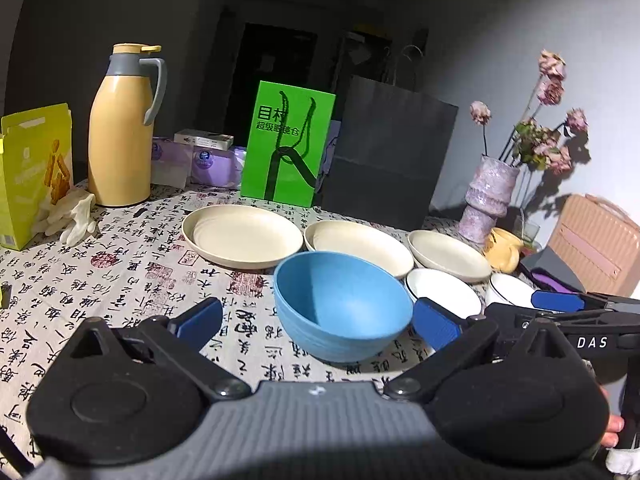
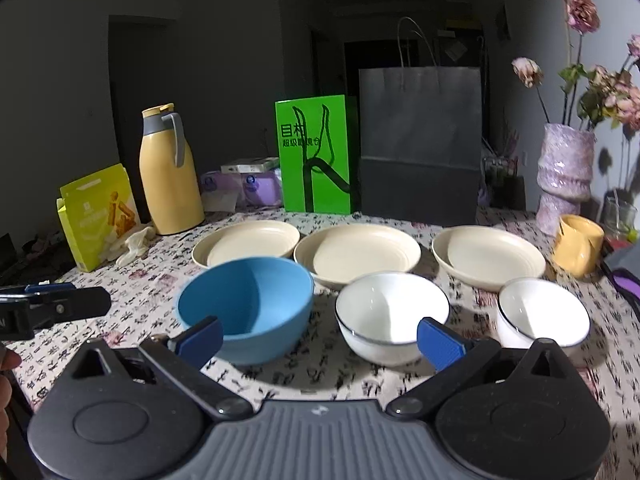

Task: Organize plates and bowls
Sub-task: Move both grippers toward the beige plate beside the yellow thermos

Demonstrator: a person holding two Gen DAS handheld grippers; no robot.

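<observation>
On the patterned tablecloth (image 2: 132,280) three cream plates (image 2: 246,246) (image 2: 358,254) (image 2: 490,256) stand in a row. In front of them are a blue bowl (image 2: 244,308), a white bowl (image 2: 392,316) and a smaller white bowl (image 2: 542,312). My left gripper (image 1: 318,324) is open, and the blue bowl (image 1: 344,304) sits just beyond and between its blue fingertips. My right gripper (image 2: 320,340) is open too, its fingers in front of the blue and white bowls and holding nothing. Each gripper shows side-on in the other's view: the right gripper (image 1: 560,302), the left gripper (image 2: 68,292).
Behind the plates stand a yellow thermos (image 2: 170,176), a yellow-green box (image 2: 100,216) with a white glove (image 2: 134,244), a green bag (image 2: 314,156) and a dark paper bag (image 2: 420,144). A purple vase (image 2: 564,172) with dried flowers and a yellow cup (image 2: 578,244) are at the right.
</observation>
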